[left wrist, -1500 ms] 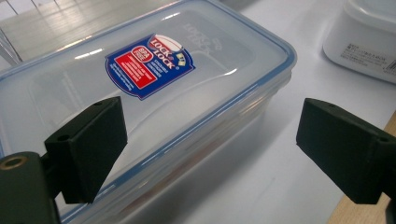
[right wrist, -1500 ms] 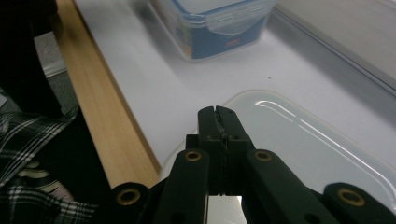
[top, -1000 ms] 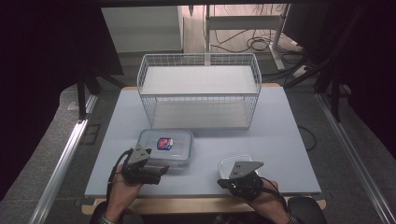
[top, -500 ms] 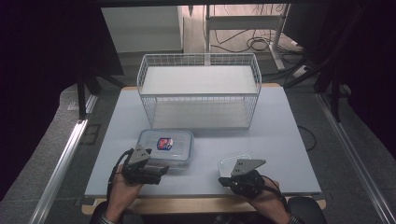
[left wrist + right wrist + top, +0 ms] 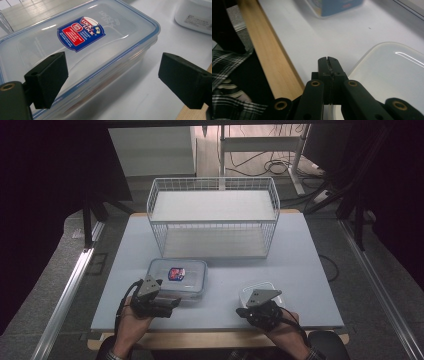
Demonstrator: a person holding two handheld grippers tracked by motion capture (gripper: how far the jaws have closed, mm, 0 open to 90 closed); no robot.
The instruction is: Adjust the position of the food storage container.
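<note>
A clear lidded container (image 5: 177,277) with a blue rim and a red-and-blue label lies at the front left of the table. In the left gripper view its near corner (image 5: 100,50) sits between my wide-apart jaws, and neither pad presses on it. My left gripper (image 5: 115,75) is open and hovers just in front of the container (image 5: 167,300). A small white container (image 5: 257,291) sits at the front right. My right gripper (image 5: 250,311) rests beside it near the table's front edge. Its jaws (image 5: 329,61) are shut with nothing between them, and the white lid (image 5: 392,72) lies alongside.
A white wire basket (image 5: 215,222) stands at the back middle of the pale table (image 5: 300,260). The table's wooden front edge (image 5: 269,55) runs just below both hands. Metal rails and cables lie on the floor around the table.
</note>
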